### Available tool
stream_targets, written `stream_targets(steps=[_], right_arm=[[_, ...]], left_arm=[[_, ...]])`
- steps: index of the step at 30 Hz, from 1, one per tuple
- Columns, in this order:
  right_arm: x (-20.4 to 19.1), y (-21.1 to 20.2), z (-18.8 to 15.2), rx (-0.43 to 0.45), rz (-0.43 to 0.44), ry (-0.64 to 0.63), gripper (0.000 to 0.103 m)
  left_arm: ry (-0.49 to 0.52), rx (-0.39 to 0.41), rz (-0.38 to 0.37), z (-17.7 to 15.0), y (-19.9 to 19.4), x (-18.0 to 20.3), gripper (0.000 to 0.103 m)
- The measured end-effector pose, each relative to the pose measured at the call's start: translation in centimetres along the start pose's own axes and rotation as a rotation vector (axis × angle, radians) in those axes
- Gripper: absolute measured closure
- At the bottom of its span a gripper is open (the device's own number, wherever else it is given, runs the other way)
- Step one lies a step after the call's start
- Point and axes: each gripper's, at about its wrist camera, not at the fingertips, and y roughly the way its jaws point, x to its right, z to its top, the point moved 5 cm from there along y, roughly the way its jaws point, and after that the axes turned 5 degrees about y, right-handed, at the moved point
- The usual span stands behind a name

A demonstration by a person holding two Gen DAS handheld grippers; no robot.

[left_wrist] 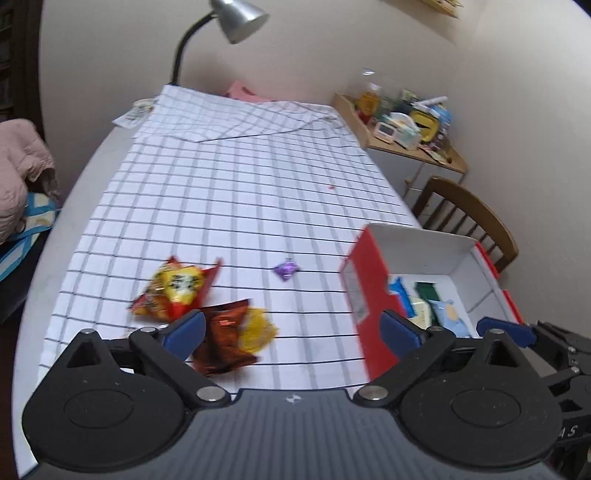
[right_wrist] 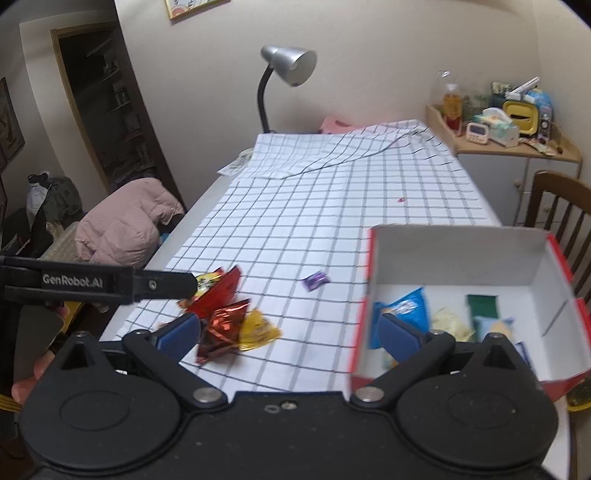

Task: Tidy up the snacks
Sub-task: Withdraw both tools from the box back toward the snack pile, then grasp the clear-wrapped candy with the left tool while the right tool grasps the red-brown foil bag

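Note:
A red box with a white inside (left_wrist: 369,295) (right_wrist: 458,258) stands at the right of the checked tablecloth and holds several snack packets. Loose on the cloth lie a yellow-red packet (left_wrist: 173,288) (right_wrist: 216,286), a dark red foil packet (left_wrist: 225,332) (right_wrist: 221,328), a yellow packet (left_wrist: 256,328) (right_wrist: 258,328) and a small purple candy (left_wrist: 286,268) (right_wrist: 315,280). My left gripper (left_wrist: 291,328) is open and empty above the near table edge, between the loose packets and the box. My right gripper (right_wrist: 291,328) is open and empty, its right finger over the box.
A desk lamp (left_wrist: 236,18) (right_wrist: 290,64) stands at the table's far end. A wooden chair (left_wrist: 469,218) (right_wrist: 557,206) is at the right, behind the box. A side cabinet with clutter (left_wrist: 406,125) (right_wrist: 509,125) lies beyond. A pink jacket (right_wrist: 125,225) lies left of the table.

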Motion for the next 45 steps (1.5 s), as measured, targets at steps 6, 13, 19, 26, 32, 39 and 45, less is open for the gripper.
stream_targets(steps=[6,13,19,26,32,39,45], right_arm=[[-3.4,3.1,-0.9,-0.024,0.011,0.019,0.0],[-6.1,7.3,-2.2,-0.057,-0.014,0.025,0.0],[-7.7,10.6,-3.0,-0.088,-0.033,-0.003,0.003],[-9.6,14.4,-4.7,-0.174,-0.05,-0.163,0.011],[-9.9,16.8,-5.3,-0.219,-0.072,-0.243,0.022],[-10.0,18.5,-4.9,-0.23,-0.08,-0.273,0.03],[-10.3,19.8,-5.1,-0.248,-0.092,-0.323,0.04]], left_arm=[[-0.029,-0.019,0.077,-0.8,0.0,-6.1,0.002],[0.006,-0.053,0.139,-2.3,1.3,-11.1,0.002],[0.072,-0.078,0.198,-3.9,3.2,-13.5,0.002],[0.121,-0.126,0.187,-5.1,6.2,-15.6,0.002],[0.184,-0.161,0.143,-5.5,8.6,-15.9,0.003],[0.248,-0.194,0.095,-5.6,10.5,-15.9,0.017],[0.299,-0.236,0.083,-6.2,11.9,-16.0,0.045]])
